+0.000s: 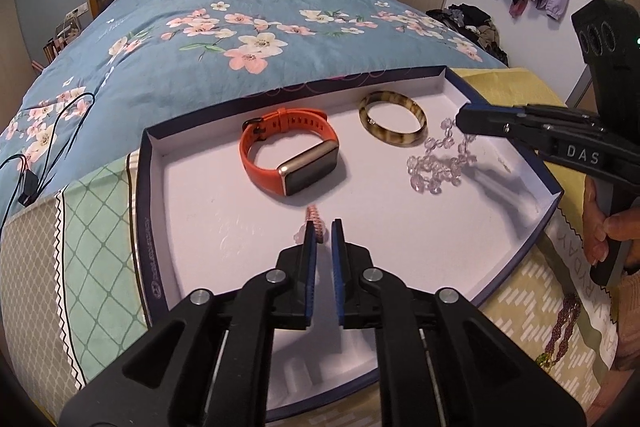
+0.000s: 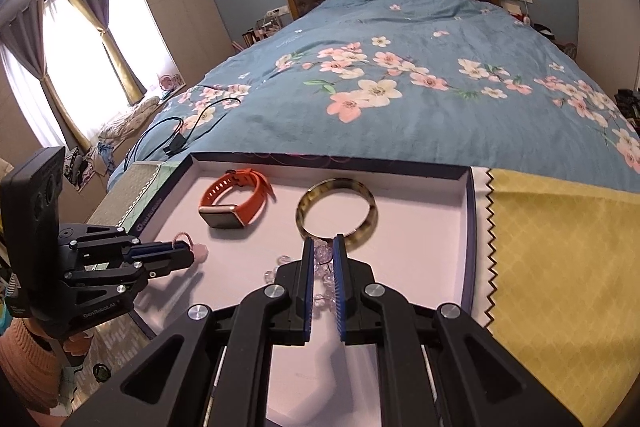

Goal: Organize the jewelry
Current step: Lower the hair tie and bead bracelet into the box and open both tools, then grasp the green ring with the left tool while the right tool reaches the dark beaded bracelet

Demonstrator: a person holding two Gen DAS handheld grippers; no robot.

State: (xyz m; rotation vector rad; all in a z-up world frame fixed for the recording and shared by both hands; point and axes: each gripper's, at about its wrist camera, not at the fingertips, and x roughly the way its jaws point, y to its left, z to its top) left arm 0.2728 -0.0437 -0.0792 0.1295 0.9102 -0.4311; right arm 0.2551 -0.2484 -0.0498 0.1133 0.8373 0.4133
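Left hand-held gripper (image 1: 321,231) hangs low over the near-left floor of the white box (image 1: 208,211), its pads drawn narrow on a pink braided cord (image 1: 314,223) with a pale pink charm at its end; from the right wrist view the cord loops up out of the pads and the charm pokes past the tip, so I judge the cord pinched rather than merely lying there. Ahead of that tip and slightly left lies the orange smartwatch (image 1: 289,155), its strap closed in a loop, its face turned toward me. Right of it, well apart, the tortoiseshell bangle (image 1: 392,123) lies flat near the far wall. Just beside the bangle, nearer me and rightward, the clear bead strand (image 1: 434,163) sits in a loose heap, its length running from the bangle's edge toward the right wall. My right hand-held gripper (image 2: 323,247) is the nearer one to it: pads narrow, a bead and a thin dark thread between them, though whether they grip I cannot tell.

Open floor remains in the near middle of the box, between the watch and my left tip. Box walls are low, so any drop-off must stay inboard. A purple bead strand (image 1: 566,331) lies outside on the yellow cloth (image 1: 516,299) at far right.
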